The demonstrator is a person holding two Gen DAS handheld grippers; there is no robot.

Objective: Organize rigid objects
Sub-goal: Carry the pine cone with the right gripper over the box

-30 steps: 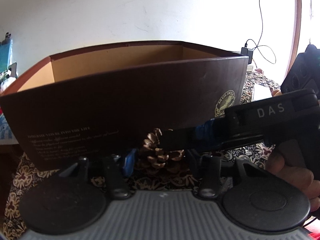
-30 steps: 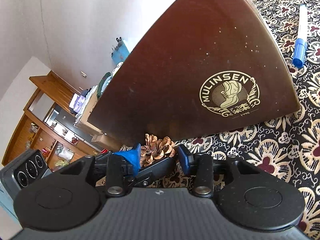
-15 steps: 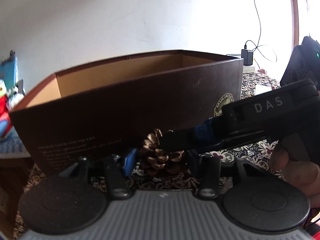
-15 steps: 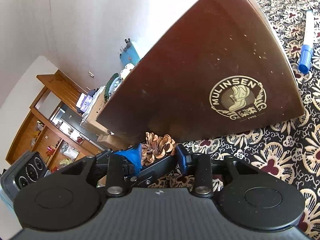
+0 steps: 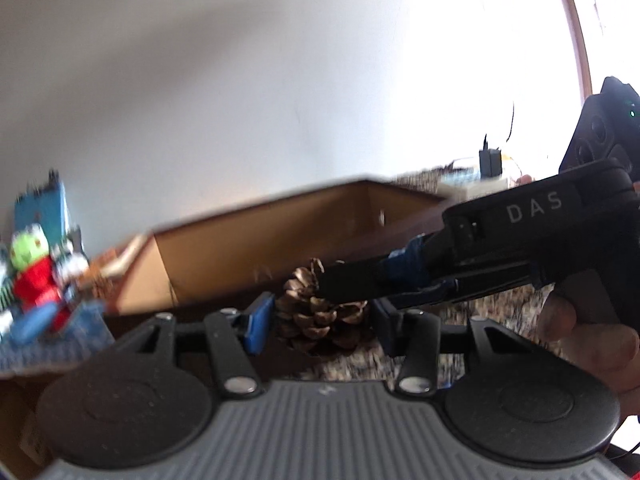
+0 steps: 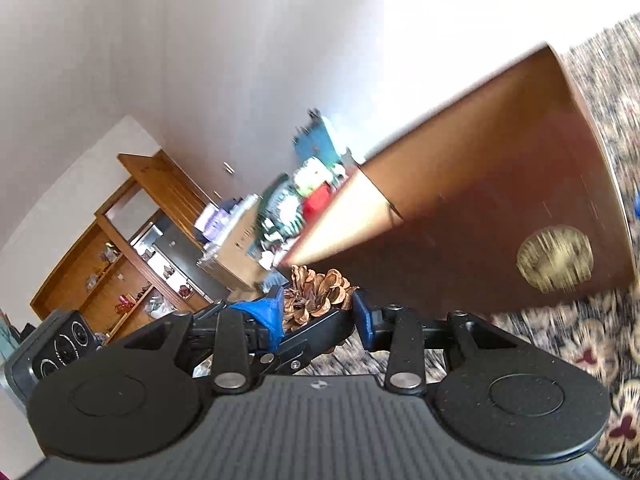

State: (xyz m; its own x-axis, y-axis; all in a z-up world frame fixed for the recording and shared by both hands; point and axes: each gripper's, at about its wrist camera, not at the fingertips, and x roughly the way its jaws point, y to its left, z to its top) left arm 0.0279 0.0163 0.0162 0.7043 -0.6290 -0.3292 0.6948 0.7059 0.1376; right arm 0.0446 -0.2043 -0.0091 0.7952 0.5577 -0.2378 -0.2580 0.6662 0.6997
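Both tools, left (image 5: 320, 320) and right (image 6: 320, 312), clench one pinecone (image 5: 316, 312) just at the box (image 5: 280, 240) rim; clear the wall before releasing inside.

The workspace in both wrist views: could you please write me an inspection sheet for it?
Surface: floral cloth, blurred by motion.
Job's things: pine cone between both grippers' fingers, near the rim of the open brown box; box interior looks bare where visible.
Clutter: toys and a blue item beyond the box.
Grippers: left gripper and right gripper both shut on the pine cone, crossing each other.
Cables: charger with cable at the wall.
Surroundings: white wall, wooden shelves.
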